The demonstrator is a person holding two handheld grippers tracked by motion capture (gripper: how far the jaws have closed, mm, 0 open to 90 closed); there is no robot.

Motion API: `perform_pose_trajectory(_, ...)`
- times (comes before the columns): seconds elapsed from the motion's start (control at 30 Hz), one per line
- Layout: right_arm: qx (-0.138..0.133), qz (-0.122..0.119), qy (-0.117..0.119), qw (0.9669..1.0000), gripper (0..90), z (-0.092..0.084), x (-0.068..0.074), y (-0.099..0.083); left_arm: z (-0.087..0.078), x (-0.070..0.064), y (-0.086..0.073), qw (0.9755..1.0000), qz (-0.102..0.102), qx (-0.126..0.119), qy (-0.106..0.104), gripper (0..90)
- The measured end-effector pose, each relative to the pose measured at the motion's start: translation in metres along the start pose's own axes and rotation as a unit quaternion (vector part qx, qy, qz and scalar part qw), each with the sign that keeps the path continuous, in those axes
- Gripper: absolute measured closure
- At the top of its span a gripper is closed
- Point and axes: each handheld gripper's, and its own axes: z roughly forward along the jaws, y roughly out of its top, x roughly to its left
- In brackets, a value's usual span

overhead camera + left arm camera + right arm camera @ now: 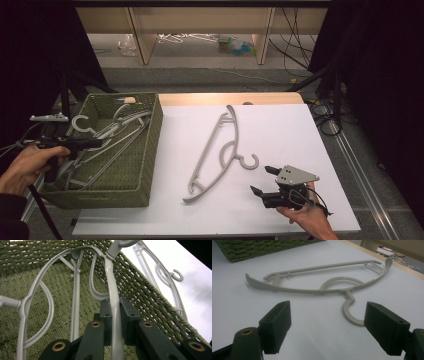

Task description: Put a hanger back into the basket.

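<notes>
Inside the green woven basket (pixel 131 175), the left tool (pixel 115 312) is clenched on one grey hanger (pixel 110 287), the hand (pixel 27 167) reaching in level over the basket's left rim. Several more hangers (pixel 117 132) are tangled beneath it, too many to count. Right of the basket, a single hanger (pixel 220 150) lies flat on the white worktop (pixel 280 125), and the right tool (pixel 265 181) rests released just beyond its hook.

In the left gripper view the grey plastic hanger (pixel 113 302) held by the left tongs (pixel 115 308) is cut off at top and bottom; far floor clutter (pixel 232 45) is too small to identify.
</notes>
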Motion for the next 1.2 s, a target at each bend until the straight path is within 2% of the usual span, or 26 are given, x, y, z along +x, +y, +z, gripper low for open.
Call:
perform_pose_trajectory(0.1, 0.003, 0.000, 0.001, 1.0000, 22.6, -0.001, 0.000, 0.000, 0.001, -0.001, -0.002, 0.9999, 0.001, 0.012, 0.011, 80.1)
perform_pose_trajectory(0.17, -0.001, -0.001, 0.000, 1.0000, 22.6, 0.000, 0.000, 0.000, 0.001, 0.001, -0.003, 0.9996, -0.007, 0.016, 0.020, 79.5)
perform_pose_trajectory(0.2, 0.008, -0.001, 0.001, 1.0000, 22.6, -0.001, 0.000, 0.001, 0.002, 0.001, -0.003, 0.9995, -0.008, 0.018, 0.024, 79.1)
perform_pose_trajectory(0.3, -0.001, -0.002, 0.001, 1.0000, 22.6, 0.001, 0.000, 0.001, 0.003, 0.006, -0.007, 0.9966, 0.009, 0.054, 0.062, 77.0)
perform_pose_trajectory(0.43, 0.000, -0.002, 0.001, 1.0000, 22.6, 0.001, 0.000, 0.001, 0.004, 0.009, -0.010, 0.9955, -0.001, 0.060, 0.074, 76.5)
perform_pose_trajectory(0.57, 0.001, -0.002, 0.002, 1.0000, 22.7, 0.001, 0.000, 0.000, 0.006, 0.015, -0.016, 0.9914, -0.013, 0.074, 0.107, 75.7)
perform_pose_trajectory(0.6, 0.001, -0.002, 0.002, 1.0000, 22.7, 0.001, 0.000, 0.001, 0.007, 0.019, -0.019, 0.9887, -0.018, 0.075, 0.129, 75.7)
perform_pose_trajectory(0.63, 0.000, -0.001, 0.002, 1.0000, 22.6, 0.001, 0.000, 0.001, 0.007, 0.019, -0.019, 0.9887, -0.018, 0.075, 0.129, 75.7)
perform_pose_trajectory(0.67, 0.000, -0.001, 0.002, 1.0000, 22.6, 0.001, 0.000, 0.001, 0.008, 0.020, -0.021, 0.9884, -0.026, 0.067, 0.134, 75.7)
perform_pose_trajectory(0.7, 0.000, -0.001, 0.002, 1.0000, 22.7, 0.001, 0.000, 0.001, 0.008, 0.024, -0.024, 0.9867, -0.036, 0.070, 0.142, 76.0)
perform_pose_trajectory(0.77, 0.000, -0.001, 0.002, 1.0000, 22.7, 0.001, 0.000, 0.001, 0.007, 0.027, -0.026, 0.9869, -0.041, 0.065, 0.142, 76.0)
perform_pose_trajectory(0.9, 0.000, 0.000, 0.002, 1.0000, 22.7, 0.001, 0.000, 0.001, 0.010, 0.030, -0.028, 0.9844, -0.053, 0.066, 0.154, 75.7)
perform_pose_trajectory(0.97, 0.000, -0.001, 0.002, 1.0000, 22.6, 0.001, 0.000, 0.001, 0.011, 0.031, -0.029, 0.9841, -0.053, 0.067, 0.156, 75.7)
perform_pose_trajectory(1.17, 0.000, 0.000, 0.003, 1.0000, 22.6, 0.001, 0.000, 0.001, 0.015, 0.038, -0.038, 0.9793, -0.073, 0.074, 0.174, 75.3)
perform_pose_trajectory(1.2, 0.000, 0.000, 0.003, 1.0000, 22.6, 0.001, 0.000, 0.001, 0.016, 0.039, -0.040, 0.9792, -0.075, 0.070, 0.175, 75.3)
